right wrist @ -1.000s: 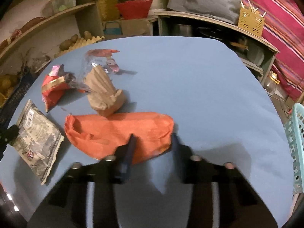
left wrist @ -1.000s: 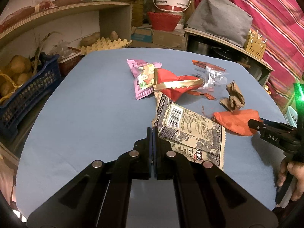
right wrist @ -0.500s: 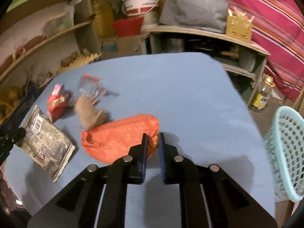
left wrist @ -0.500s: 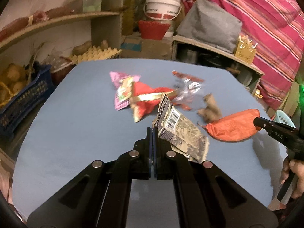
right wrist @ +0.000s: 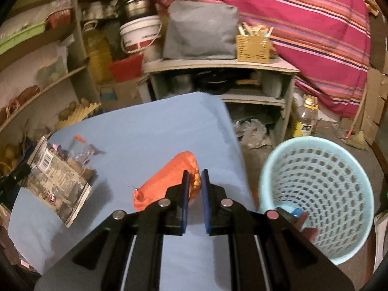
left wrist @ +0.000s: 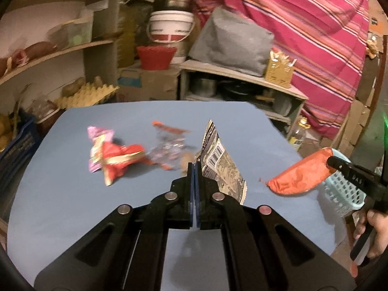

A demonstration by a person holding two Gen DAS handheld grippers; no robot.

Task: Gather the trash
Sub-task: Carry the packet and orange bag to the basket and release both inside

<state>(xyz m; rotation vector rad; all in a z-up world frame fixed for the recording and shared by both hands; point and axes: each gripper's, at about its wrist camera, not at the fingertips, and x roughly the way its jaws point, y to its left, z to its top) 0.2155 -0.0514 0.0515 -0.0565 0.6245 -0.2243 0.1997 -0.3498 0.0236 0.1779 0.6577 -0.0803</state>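
The orange bag (right wrist: pixel 169 179) hangs pinched at one end between the narrow-set fingers of the right hand-held gripper (right wrist: pixel 193 186), lifted clear of the blue surface (right wrist: pixel 150 131) near its right edge, with its loose end drooping back toward the middle; from the left wrist view the same bag (left wrist: pixel 300 174) shows in the air in front of the pale blue mesh basket (left wrist: pixel 344 194). The left hand-held gripper (left wrist: pixel 194 169) is clamped almost flat on the corner of a grey printed snack packet (left wrist: pixel 223 167), which stands up off the surface with its barcode panel facing the camera. Behind it, lying on the surface, are a red and gold wrapper (left wrist: pixel 118 160) over a pink one (left wrist: pixel 97 133), a clear crinkled wrapper with orange ends (left wrist: pixel 169 145) and a brown paper scrap (left wrist: pixel 186 160), only partly visible. The basket (right wrist: pixel 315 181) sits below and to the right of the surface, beside its edge, its mouth tipped toward the right camera. The step in hand looks like carrying two picked pieces to the bin. The next move calls for swinging the right hand-held gripper over the basket's mouth and spreading its fingers, then bringing the packet across; being light, the bag may flutter or catch on the rim
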